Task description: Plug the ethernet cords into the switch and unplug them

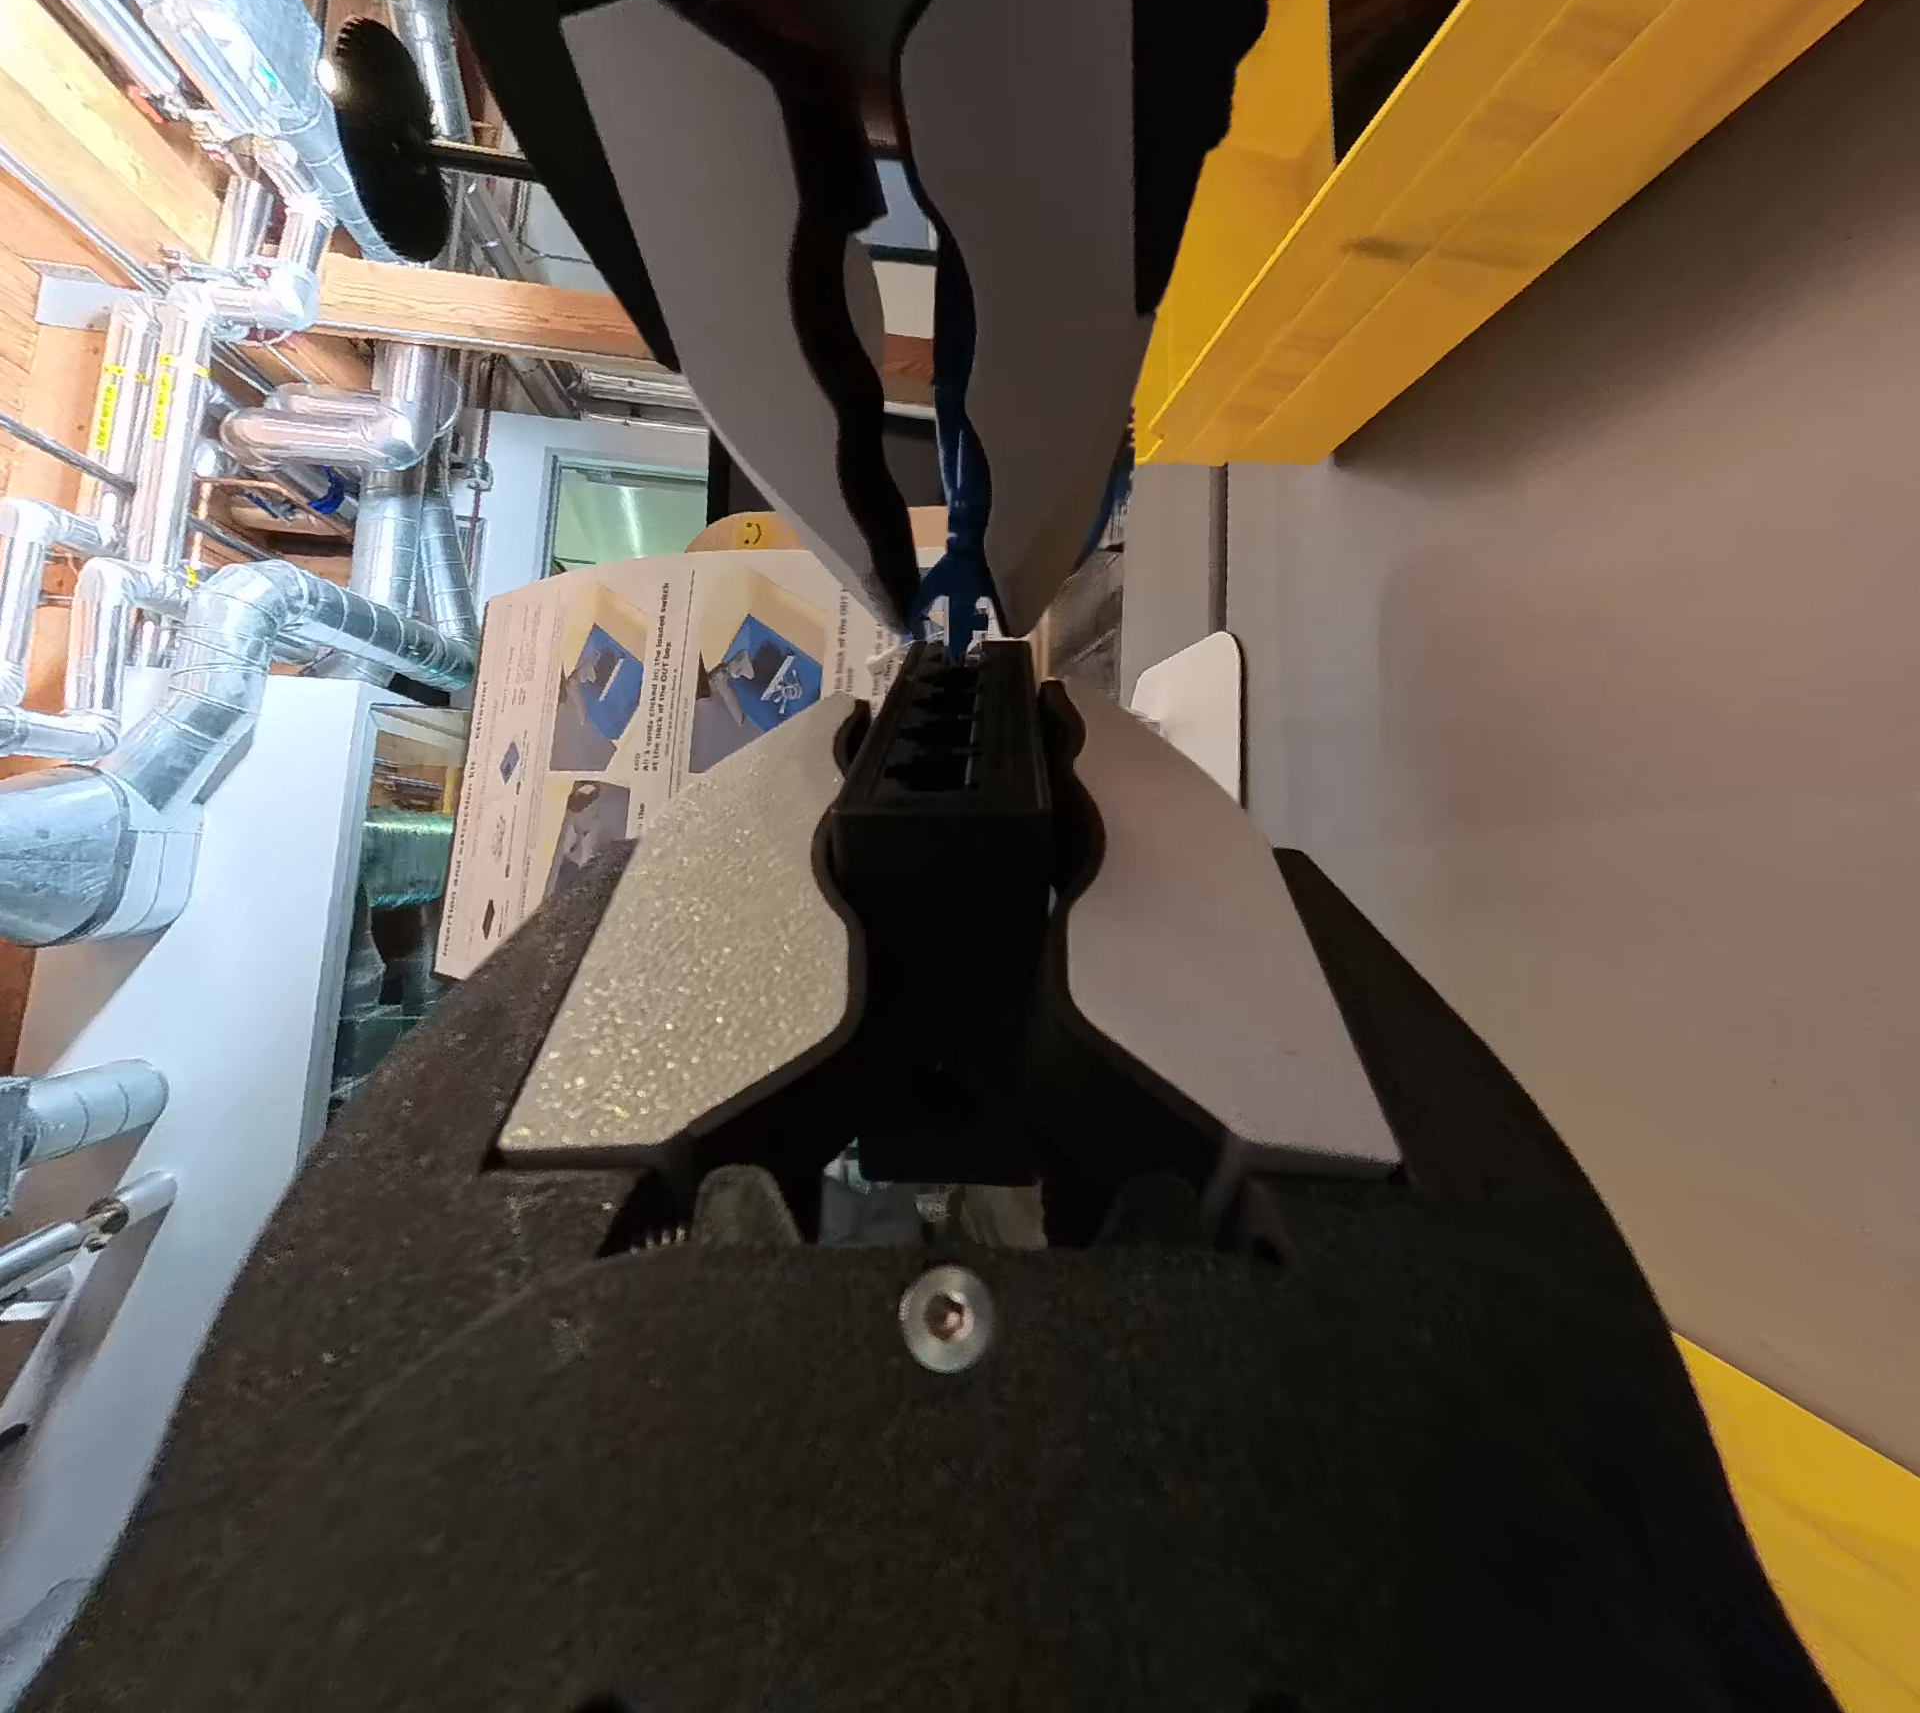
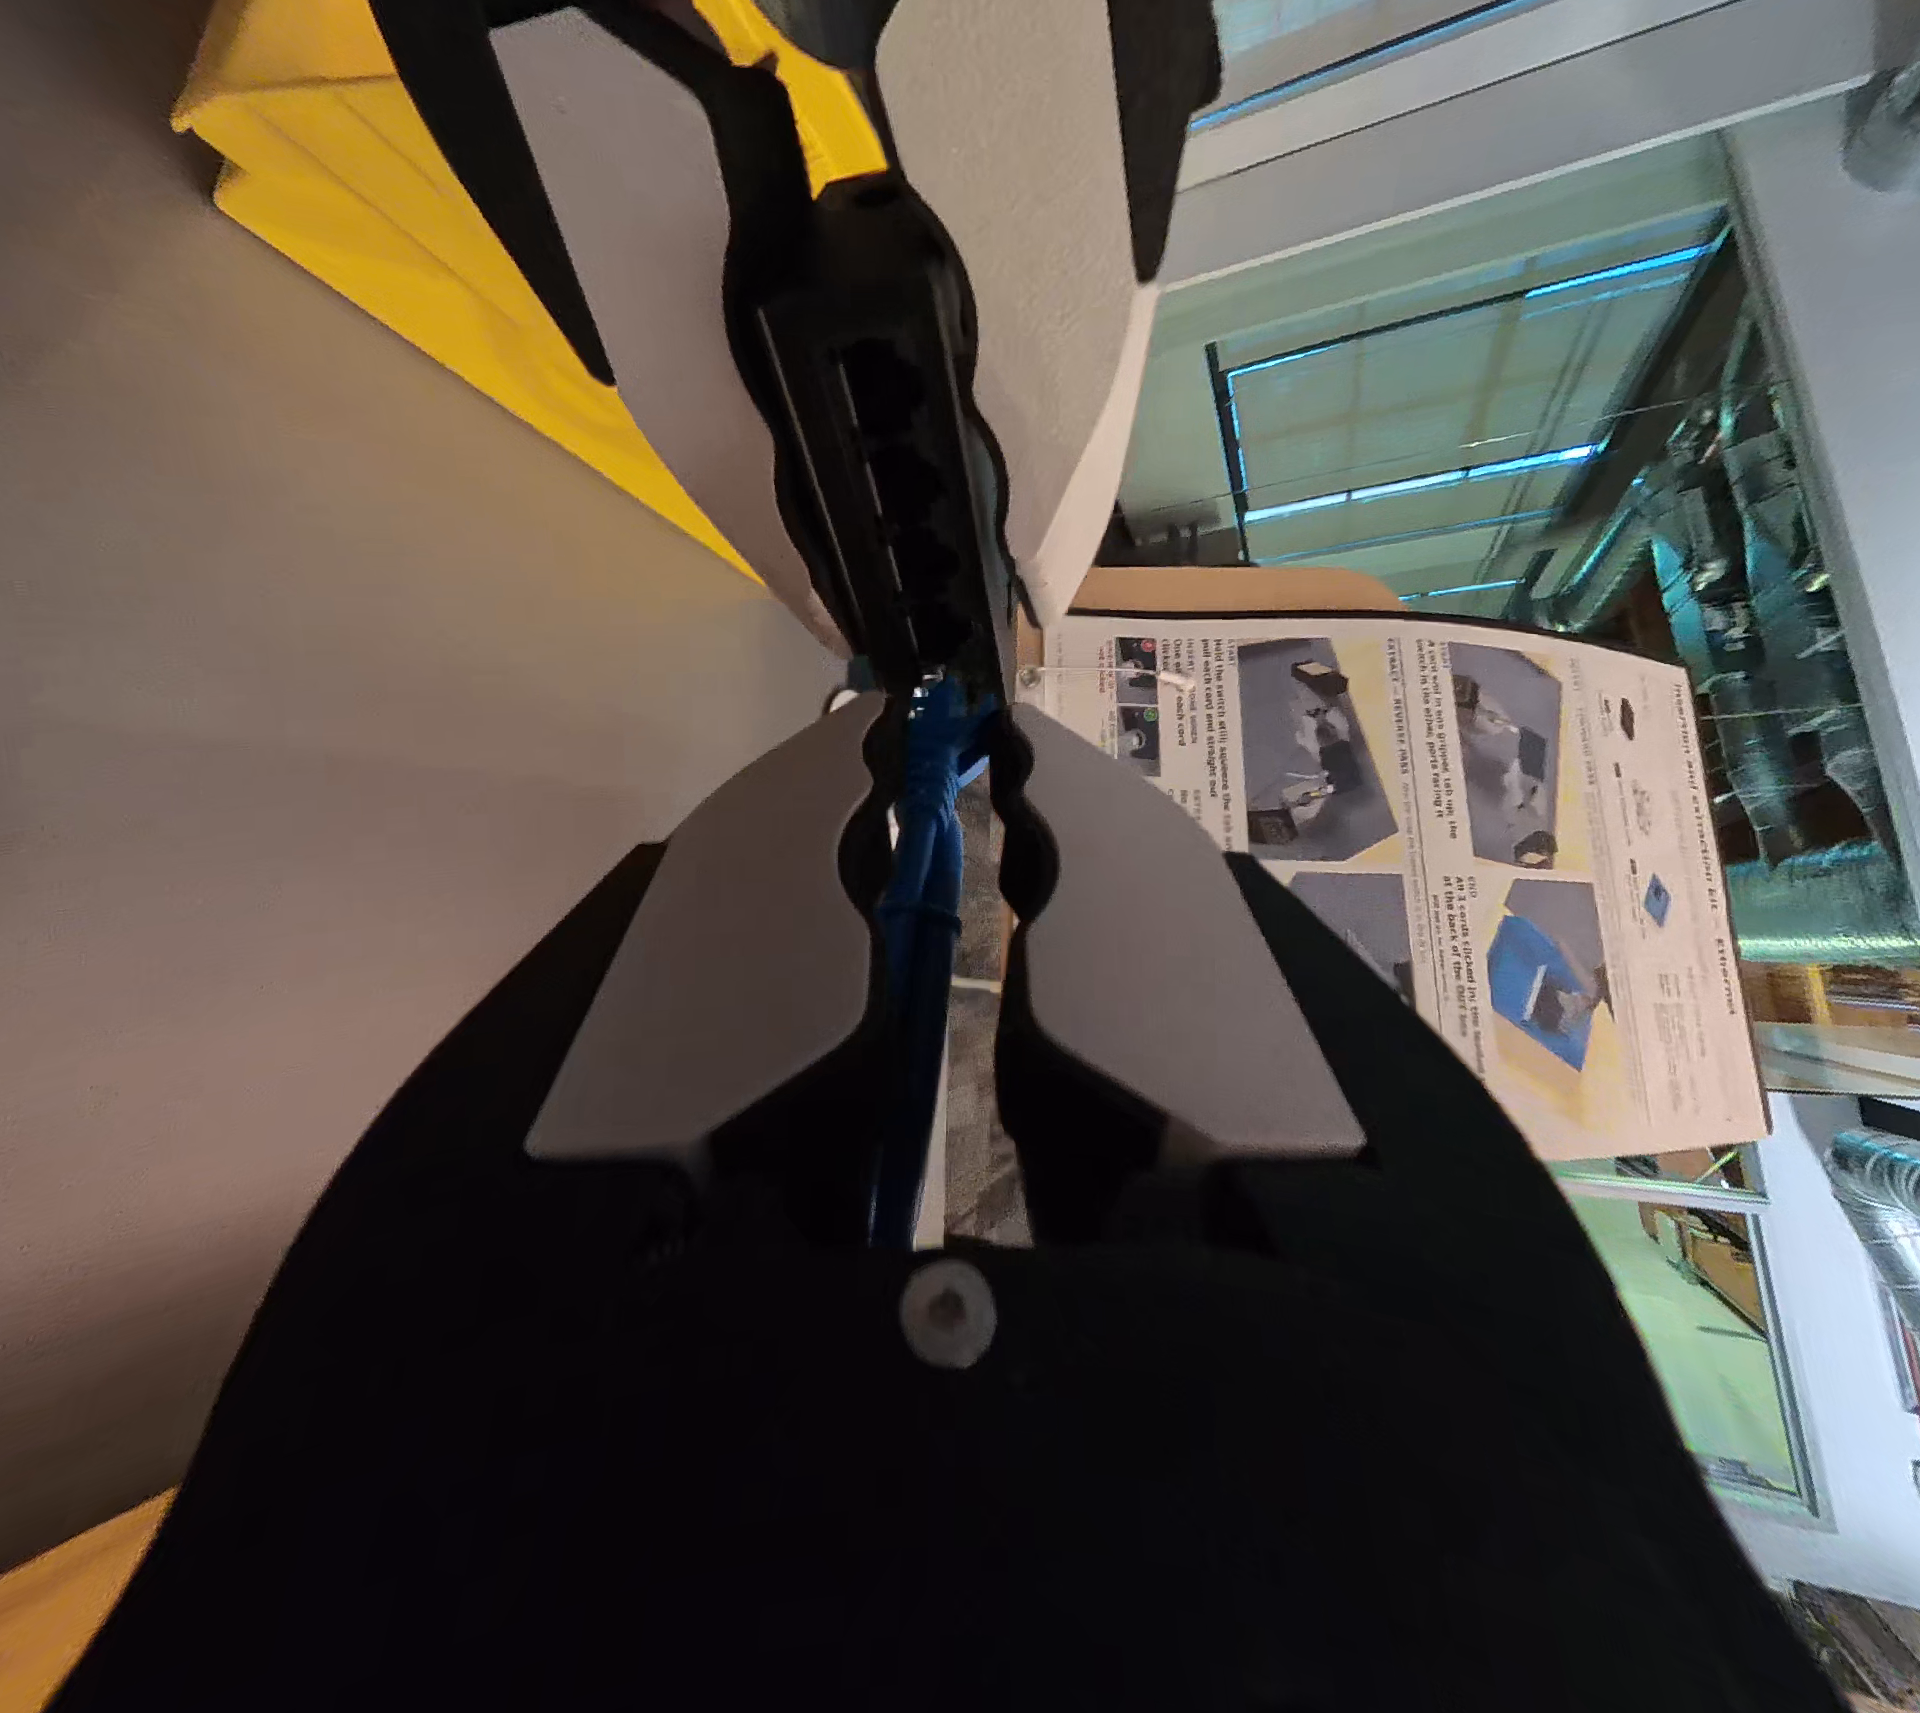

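Between the two facing tools, the left claw [image 1: 951, 728] is clamped on a black plastic box-shaped switch [image 1: 951, 832] (port row facing the other tool). At its far end port, the right claw [image 2: 940, 707] grips a blue ethernet cord [image 2: 920, 842], plug touching the switch. Beside them leans a printed instruction sheet [image 2: 1455, 832]; beyond sits a yellow plastic bin [image 1: 1455, 209].

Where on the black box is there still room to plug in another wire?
The switch, held by the left claw, has empty holes in the row nearest that claw. The far end is crowded: the right claw holds the blue cord there.
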A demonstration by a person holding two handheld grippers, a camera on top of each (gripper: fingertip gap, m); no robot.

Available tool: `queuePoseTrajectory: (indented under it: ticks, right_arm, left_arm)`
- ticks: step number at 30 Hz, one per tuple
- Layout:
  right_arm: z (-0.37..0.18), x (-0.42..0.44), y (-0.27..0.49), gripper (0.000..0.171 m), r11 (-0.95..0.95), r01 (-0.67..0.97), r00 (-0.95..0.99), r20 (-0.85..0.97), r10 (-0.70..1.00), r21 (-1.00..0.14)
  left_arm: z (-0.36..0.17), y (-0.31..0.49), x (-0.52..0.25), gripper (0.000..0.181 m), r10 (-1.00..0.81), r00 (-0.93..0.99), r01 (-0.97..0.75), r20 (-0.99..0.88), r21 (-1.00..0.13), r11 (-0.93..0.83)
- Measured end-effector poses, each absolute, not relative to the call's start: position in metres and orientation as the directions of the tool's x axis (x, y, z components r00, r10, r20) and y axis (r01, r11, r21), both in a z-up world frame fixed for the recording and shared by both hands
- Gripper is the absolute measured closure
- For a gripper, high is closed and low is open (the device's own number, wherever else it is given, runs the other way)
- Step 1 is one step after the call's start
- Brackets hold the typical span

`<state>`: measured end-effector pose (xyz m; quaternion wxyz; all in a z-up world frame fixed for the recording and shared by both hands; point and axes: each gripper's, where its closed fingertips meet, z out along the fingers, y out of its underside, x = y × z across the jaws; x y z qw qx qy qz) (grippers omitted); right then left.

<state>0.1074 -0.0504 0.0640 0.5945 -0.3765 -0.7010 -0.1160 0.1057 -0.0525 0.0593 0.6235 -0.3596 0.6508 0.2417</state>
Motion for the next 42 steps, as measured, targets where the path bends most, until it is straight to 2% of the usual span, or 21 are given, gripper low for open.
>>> queuePoseTrajectory:
  ticks: [17, 38, 42]
  right_arm:
    - [0.044, 0.117, -0.06, 0.155, 0.649, 0.708, -0.113, 0.862, 0.494, -0.279]
    - [0.02, 0.126, -0.052, 0.155, 0.595, 0.746, -0.159, 0.788, 0.595, -0.299]
    - [0.01, 0.127, -0.049, 0.155, 0.577, 0.762, -0.179, 0.761, 0.623, -0.293]
  left_arm:
    - [0.042, -0.06, 0.114, 0.15, -0.217, -0.024, -0.739, -0.976, -0.129, 0.662]
    - [0.018, -0.051, 0.12, 0.15, -0.357, -0.012, -0.73, -0.934, -0.236, 0.641]
    - [0.007, -0.048, 0.121, 0.15, -0.378, -0.044, -0.739, -0.925, -0.225, 0.635]
